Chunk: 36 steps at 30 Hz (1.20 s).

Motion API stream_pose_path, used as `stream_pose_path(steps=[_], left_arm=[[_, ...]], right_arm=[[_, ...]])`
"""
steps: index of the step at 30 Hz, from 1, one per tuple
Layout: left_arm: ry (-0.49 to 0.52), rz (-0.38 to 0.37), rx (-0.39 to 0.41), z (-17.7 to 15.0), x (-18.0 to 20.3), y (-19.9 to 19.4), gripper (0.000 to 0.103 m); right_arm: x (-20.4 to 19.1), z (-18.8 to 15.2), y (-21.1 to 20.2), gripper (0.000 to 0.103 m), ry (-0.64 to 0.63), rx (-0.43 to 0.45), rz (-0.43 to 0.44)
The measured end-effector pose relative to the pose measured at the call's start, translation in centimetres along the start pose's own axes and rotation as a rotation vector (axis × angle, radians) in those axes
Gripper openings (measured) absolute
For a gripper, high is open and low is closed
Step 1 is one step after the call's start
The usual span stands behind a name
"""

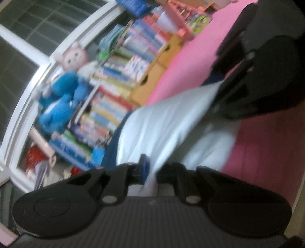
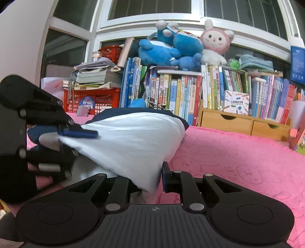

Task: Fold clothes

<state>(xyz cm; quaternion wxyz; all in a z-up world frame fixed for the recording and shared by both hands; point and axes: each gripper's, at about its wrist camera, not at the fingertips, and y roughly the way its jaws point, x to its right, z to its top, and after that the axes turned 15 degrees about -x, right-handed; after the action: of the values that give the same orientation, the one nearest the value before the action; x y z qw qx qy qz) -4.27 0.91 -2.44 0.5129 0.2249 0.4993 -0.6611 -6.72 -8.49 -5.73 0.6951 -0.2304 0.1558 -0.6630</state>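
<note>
A white garment (image 2: 133, 139) with navy trim lies bunched on the pink blanket (image 2: 238, 156), lifted at its near edge. My right gripper (image 2: 152, 181) is shut on a fold of the white cloth at the bottom of its own view. My left gripper (image 2: 76, 137), turned on its side at the left, pinches another corner of the same garment between its blue pads. In the blurred, rolled left wrist view, the white garment (image 1: 171, 124) runs from my left gripper (image 1: 152, 169) up to the right gripper (image 1: 219, 82). The far side of the garment is hidden behind the raised fold.
Behind the blanket stands a row of books (image 2: 181, 93) with plush toys (image 2: 171, 47) on top. Wooden drawers (image 2: 244, 124) sit at the back right and a red crate (image 2: 91, 99) with stacked papers at the back left. Windows (image 2: 152, 7) rise behind.
</note>
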Motion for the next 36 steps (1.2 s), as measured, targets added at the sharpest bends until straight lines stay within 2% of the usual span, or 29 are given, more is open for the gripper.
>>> stream_pose_path(steps=[6,13,18,20,21,22,28,30,33,36], left_arm=[[-0.025,0.005,-0.096,-3.0,-0.6,0.1,0.008],[-0.119,-0.010,-0.198,-5.0,-1.1,0.1,0.007],[-0.169,-0.017,-0.214,-5.1,-1.1,0.0,0.007],[-0.169,-0.017,-0.212,-5.1,-1.1,-0.1,0.007],[-0.166,-0.019,-0.211,-5.1,-1.2,-0.2,0.007],[-0.162,-0.021,-0.209,-5.1,-1.2,-0.2,0.007],[-0.204,-0.012,-0.228,-5.5,-1.5,-0.2,0.007],[-0.205,-0.003,-0.230,-5.5,-1.3,-0.2,0.007],[-0.218,-0.001,-0.235,-5.6,-1.6,-0.2,0.007],[-0.218,0.001,-0.238,-6.0,-2.0,-0.2,0.008]], right_arm=[[-0.8,-1.1,0.2,0.017,-0.009,0.003,-0.041],[-1.2,-1.0,-0.1,0.019,-0.040,0.022,-0.051],[-1.3,-1.7,0.4,0.034,-0.016,0.002,-0.074],[-1.3,-1.7,0.3,0.033,-0.008,0.004,-0.067],[-1.3,-1.3,0.0,0.025,-0.028,0.019,-0.069],[-1.4,-1.0,-0.2,0.024,-0.048,0.034,-0.071],[-1.8,-1.0,-0.1,0.027,-0.080,0.016,-0.080],[-1.6,-1.6,0.3,0.030,-0.043,-0.033,-0.052],[-1.6,-1.8,0.1,0.031,0.000,-0.040,-0.024],[-2.3,-2.2,0.1,0.031,-0.053,-0.026,-0.046]])
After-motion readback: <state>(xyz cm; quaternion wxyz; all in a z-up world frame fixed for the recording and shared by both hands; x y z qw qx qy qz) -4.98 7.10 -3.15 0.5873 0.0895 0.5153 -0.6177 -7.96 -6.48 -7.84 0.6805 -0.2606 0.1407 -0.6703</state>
